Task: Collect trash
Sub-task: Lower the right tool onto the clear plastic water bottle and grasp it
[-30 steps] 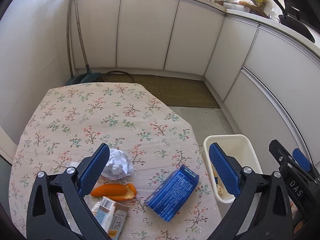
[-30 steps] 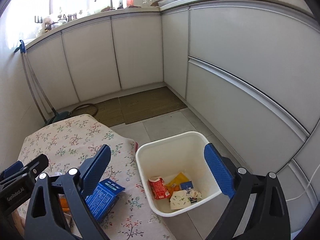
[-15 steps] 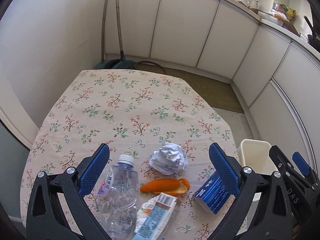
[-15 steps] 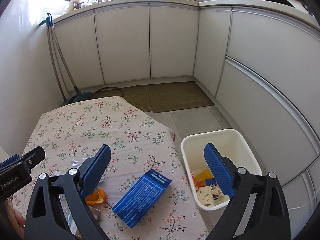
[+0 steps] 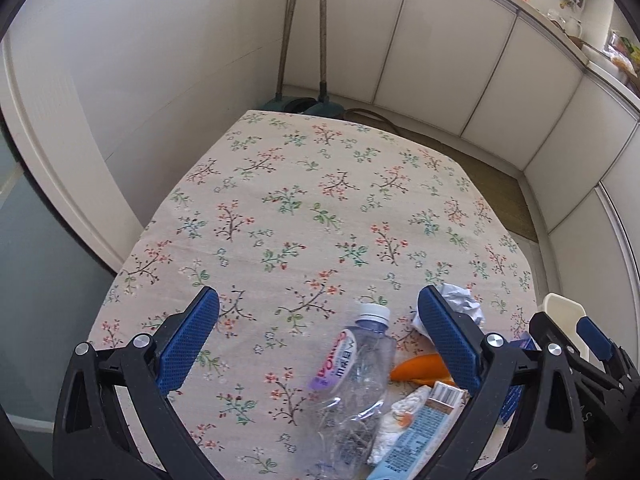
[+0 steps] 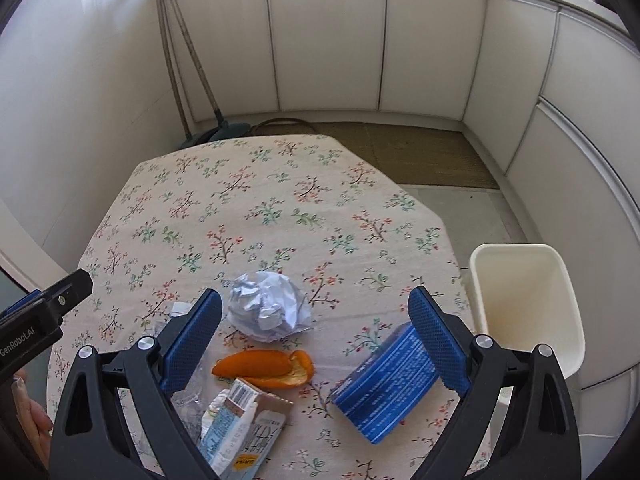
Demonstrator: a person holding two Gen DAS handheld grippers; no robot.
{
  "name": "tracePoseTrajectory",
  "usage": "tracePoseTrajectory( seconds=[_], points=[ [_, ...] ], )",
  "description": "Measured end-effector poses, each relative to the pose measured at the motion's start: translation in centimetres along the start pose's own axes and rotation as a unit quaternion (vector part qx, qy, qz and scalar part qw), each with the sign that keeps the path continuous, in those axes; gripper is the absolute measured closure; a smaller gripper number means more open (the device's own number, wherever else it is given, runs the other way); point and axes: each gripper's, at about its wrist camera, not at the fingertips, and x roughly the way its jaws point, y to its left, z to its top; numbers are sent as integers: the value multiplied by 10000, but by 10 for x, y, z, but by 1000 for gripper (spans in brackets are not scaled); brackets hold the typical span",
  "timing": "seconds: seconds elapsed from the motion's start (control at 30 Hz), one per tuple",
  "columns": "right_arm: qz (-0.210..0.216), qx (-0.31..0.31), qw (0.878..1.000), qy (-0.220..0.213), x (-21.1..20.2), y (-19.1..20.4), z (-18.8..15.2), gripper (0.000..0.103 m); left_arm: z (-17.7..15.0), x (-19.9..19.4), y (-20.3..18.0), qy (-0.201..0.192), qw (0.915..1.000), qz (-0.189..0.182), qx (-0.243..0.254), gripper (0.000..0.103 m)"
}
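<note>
Over the table (image 6: 256, 200), both claws now face trash, bin (image 6: 520, 300) sidelined.

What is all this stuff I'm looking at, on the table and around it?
Paper ball: one, white, crumpled, mid-table.
Orange peel: one, orange, just nearer than the paper.
Box: one, blue, right of the peel.
Bottle: one, clear plastic, crushed, lying at the near edge.
Carton: one, flattened, white-blue, beside the bottle.
Bin: one, cream, on the floor right of the table.
Tablecloth: one, floral.
Broom handles: leaning in the corner.
Left gripper: black, blue pads, open.
Right gripper: same, open.
</note>
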Motion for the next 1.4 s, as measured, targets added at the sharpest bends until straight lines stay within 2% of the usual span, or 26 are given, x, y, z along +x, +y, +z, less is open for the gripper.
tracePoseTrajectory(
  seconds=[0.17, 0.47, 0.67, 0.9, 1.1, 1.17, 1.27, 1.4],
  points=[
    [324, -223, 9975, 580, 28, 30, -4, 11, 6, 7, 31, 111, 9994, 181, -275, 8],
    [921, -363, 9843, 1460, 70, 87, -12, 11, 13, 8, 67, 164, 9980, 298, -537, 8],
    [992, -640, 9762, 1818, 86, 124, -24, 11, 17, 7, 94, 186, 9965, 344, -733, 8],
    [887, -910, 9677, 2177, 107, 148, -43, 11, 20, 3, 115, 205, 9950, 276, -933, 8],
    [764, -1146, 9602, 2428, 123, 164, -62, 11, 23, 1, 125, 197, 9946, 220, -997, 8],
    [645, -1269, 9621, 2324, 123, 168, -66, 11, 24, 0, 128, 189, 9941, 196, -1051, 8],
    [552, -1337, 9665, 2119, 120, 170, -67, 25, 25, 0, 131, 198, 9935, 141, -1113, 8],
    [641, -1240, 9710, 1941, 118, 169, -64, 27, 26, 0, 129, 207, 9935, 126, -1115, 8]
  ],
)
